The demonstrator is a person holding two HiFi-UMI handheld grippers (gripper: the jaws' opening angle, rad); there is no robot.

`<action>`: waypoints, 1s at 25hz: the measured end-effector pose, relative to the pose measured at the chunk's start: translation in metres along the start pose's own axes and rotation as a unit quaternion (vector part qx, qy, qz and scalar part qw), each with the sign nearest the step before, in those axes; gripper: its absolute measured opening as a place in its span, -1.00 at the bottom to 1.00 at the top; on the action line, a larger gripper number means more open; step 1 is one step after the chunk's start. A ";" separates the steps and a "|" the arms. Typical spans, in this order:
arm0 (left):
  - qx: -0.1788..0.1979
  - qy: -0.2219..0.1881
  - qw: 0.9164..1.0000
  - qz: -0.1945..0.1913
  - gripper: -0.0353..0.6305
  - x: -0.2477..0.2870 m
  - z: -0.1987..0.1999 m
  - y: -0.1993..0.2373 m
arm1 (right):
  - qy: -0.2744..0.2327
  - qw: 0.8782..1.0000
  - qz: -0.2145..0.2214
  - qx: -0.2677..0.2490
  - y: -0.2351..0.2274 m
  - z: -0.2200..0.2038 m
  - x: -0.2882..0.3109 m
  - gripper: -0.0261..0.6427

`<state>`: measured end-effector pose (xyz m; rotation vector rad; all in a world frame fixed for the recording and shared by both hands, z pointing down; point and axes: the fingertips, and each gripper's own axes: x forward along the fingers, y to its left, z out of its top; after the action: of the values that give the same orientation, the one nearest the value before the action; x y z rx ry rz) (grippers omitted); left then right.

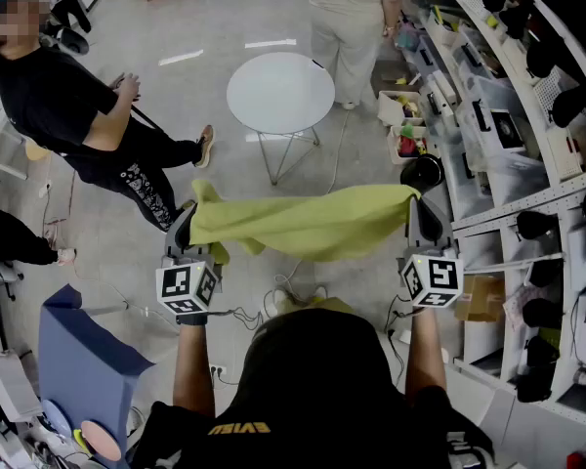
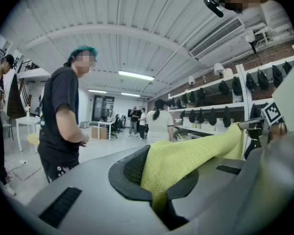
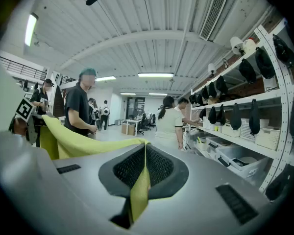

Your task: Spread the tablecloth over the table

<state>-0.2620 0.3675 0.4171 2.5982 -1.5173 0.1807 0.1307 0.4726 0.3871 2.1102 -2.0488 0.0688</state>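
One tablecloth (image 1: 303,225), yellow-green woven fabric, hung in the air, stretched sideways between two grippers, with its lower edge sagging a little and a loose fold drooping at the left end. Of the two grippers, the left gripper (image 1: 188,219) was clamped on one end of the tablecloth. The left gripper view showed a thick bunch of fabric pinched between its jaws and spilling over them. The right gripper (image 1: 415,205) was clamped on the opposite end, and the right gripper view showed only a thin edge of fabric running down between its jaws. Two marker cubes (image 1: 188,288), one on each gripper, faced up toward the head camera. One worktop (image 1: 280,93), round and white on thin metal legs, stood on the grey floor (image 1: 205,27) beyond the tablecloth and clear of it. Three bystanders were counted in the head view: one person in black (image 1: 78,115) left of the worktop, one person in pale clothes (image 1: 347,18) beyond it, and one figure cut off at the left edge (image 1: 10,240). One run of shelving (image 1: 527,115) lined the right side, carrying bins and dark rounded objects.
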 end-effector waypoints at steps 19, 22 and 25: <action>0.020 -0.001 1.000 0.007 -0.84 0.011 0.016 -0.034 | -0.018 1.000 0.018 0.012 -0.033 0.002 0.006 -0.91; 0.020 -0.005 1.000 0.012 -0.84 0.009 0.019 -0.035 | -0.022 0.999 0.022 0.010 -0.036 0.005 0.008 -0.91; 0.021 -0.009 1.000 0.018 -0.84 0.006 0.021 -0.038 | -0.028 0.999 0.026 0.009 -0.041 0.006 0.007 -0.91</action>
<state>-0.2244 0.3770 0.3954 2.6127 -1.5832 0.1966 0.1712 0.4655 0.3778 2.0935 -2.1423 0.0370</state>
